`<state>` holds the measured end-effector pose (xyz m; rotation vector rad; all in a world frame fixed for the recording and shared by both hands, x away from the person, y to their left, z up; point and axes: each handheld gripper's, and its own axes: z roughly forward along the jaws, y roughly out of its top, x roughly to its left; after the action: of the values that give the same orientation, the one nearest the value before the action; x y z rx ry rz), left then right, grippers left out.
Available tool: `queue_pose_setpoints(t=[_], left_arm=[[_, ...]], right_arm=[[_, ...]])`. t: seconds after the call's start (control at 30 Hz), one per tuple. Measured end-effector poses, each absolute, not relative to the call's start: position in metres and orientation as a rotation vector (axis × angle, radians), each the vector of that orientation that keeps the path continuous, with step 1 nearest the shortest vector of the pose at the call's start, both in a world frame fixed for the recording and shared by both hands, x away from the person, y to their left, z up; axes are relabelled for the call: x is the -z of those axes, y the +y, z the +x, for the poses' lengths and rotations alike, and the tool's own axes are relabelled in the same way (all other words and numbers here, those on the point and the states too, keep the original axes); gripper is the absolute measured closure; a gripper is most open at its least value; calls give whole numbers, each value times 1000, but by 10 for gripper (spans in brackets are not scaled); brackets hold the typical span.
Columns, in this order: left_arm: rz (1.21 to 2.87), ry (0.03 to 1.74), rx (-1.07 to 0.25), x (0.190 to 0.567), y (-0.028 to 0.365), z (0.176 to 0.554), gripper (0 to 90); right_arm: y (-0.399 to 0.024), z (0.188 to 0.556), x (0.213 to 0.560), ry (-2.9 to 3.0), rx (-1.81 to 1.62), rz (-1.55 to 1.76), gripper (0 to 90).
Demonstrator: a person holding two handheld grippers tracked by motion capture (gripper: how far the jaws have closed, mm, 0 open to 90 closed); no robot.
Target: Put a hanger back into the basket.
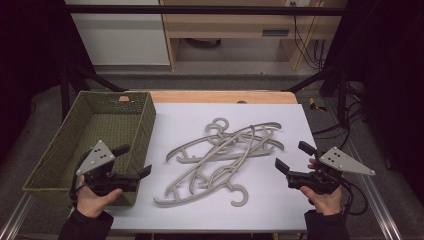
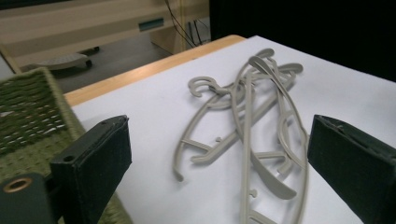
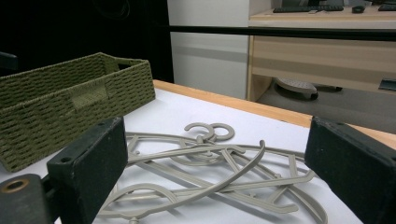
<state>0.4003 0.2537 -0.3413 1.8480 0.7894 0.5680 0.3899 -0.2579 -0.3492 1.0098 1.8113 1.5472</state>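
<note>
Hangers (image 1: 225,157) in a tangled grey heap at the middle of the table (image 1: 280,210), between two empty pairs of tongs.

Their long axes run mostly from 7 to 1 o'clock in the high view. The left tongs (image 1: 136,161) sit at 9 o'clock of the heap, the right tongs (image 1: 295,156) at 3 o'clock, both spread apart and about equally near. The woven basket (image 1: 60,150) stands at 9 o'clock, behind the left hand (image 1: 95,197). The right tongs' view shows the two hooks (image 3: 210,132) side by side at the far end.
</note>
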Motion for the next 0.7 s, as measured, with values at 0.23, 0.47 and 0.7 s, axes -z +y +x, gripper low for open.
queue_pose_setpoints(t=[0.23, 0.47, 0.7], left_arm=[[1936, 739, -527, 347, 224, 402, 61], [2102, 674, -439, 363, 190, 404, 77], [2227, 638, -382, 379, 163, 408, 99]], right_arm=[[-255, 389, 348, 1819, -1545, 1002, 61], [-254, 389, 348, 1829, -1545, 1005, 61], [-252, 390, 349, 1840, -1537, 998, 60]])
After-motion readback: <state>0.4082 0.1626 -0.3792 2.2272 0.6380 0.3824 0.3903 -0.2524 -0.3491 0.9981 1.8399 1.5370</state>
